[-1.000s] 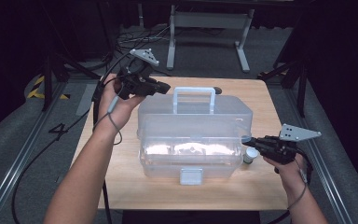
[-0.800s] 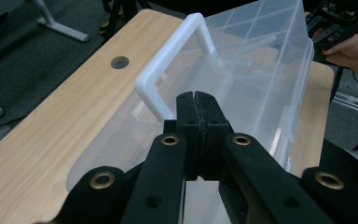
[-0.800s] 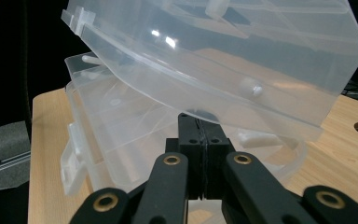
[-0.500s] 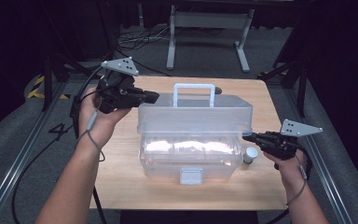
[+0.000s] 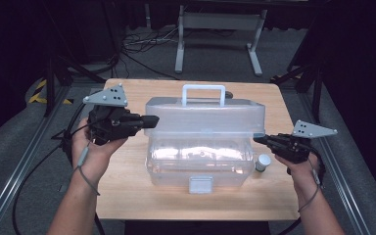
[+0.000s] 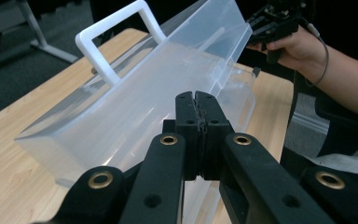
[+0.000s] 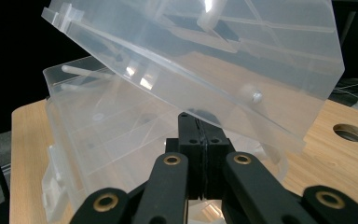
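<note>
I judge the job here to be opening the clear plastic box [image 5: 200, 152], and I put it roughly halfway. The lid [image 5: 205, 115] is already off the front rim and stands tilted back on its rear hinge, its white handle [image 5: 204, 93] sticking up at 12 o'clock. The white latch [image 5: 200, 184] on the front wall hangs free at 6 o'clock. What is left, as I read it, is to swing the lid fully back until it rests open.

My left gripper [image 5: 152, 121] sits at 9 o'clock of the box, its jaws clenched together with nothing between them, the tips at the lid's left end; I cannot tell whether they touch it. My right gripper [image 5: 257, 139] is at 3 o'clock, jaws likewise pressed together and holding nothing, the tips right at the lid's lower right corner, seemingly propping it.

The box itself stands mid-table on the wooden table [image 5: 127, 196]. Through the walls I see internal dividers in the right gripper view, and pale shapes in the high view that may be only glare, so I cannot say what is inside. 1 small grey-capped jar [image 5: 262, 162] stands on the table just beside the box at 4 o'clock.
</note>
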### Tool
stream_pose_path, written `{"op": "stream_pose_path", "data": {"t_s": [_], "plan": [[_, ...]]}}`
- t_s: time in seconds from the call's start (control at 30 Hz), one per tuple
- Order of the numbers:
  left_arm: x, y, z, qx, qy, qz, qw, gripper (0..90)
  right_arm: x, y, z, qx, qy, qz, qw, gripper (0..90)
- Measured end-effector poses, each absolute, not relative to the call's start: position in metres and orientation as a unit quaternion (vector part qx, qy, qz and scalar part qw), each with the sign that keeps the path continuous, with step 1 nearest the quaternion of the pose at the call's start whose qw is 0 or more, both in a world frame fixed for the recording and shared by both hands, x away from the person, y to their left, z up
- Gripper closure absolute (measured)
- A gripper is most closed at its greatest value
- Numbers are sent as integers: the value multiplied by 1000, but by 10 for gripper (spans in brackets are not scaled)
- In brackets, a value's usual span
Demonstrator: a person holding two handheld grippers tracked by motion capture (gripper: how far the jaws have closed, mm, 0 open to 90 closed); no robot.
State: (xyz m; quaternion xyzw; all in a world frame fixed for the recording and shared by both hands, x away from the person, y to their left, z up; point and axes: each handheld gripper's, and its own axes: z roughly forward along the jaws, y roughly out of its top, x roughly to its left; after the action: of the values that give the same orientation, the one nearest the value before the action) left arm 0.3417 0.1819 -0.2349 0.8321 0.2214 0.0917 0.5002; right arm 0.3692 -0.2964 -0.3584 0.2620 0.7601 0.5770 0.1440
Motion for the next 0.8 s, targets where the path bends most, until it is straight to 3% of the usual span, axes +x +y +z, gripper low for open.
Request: {"op": "stream_pose_path", "data": {"t_s": [0.3,0.8], "plan": [[333,186,-271,810,236,99,528,853,370,-295,-356,270,758,575,148,900],[337,188,-309,813,260,96,511,846,370,-292,-353,288,750,574,159,900]]}}
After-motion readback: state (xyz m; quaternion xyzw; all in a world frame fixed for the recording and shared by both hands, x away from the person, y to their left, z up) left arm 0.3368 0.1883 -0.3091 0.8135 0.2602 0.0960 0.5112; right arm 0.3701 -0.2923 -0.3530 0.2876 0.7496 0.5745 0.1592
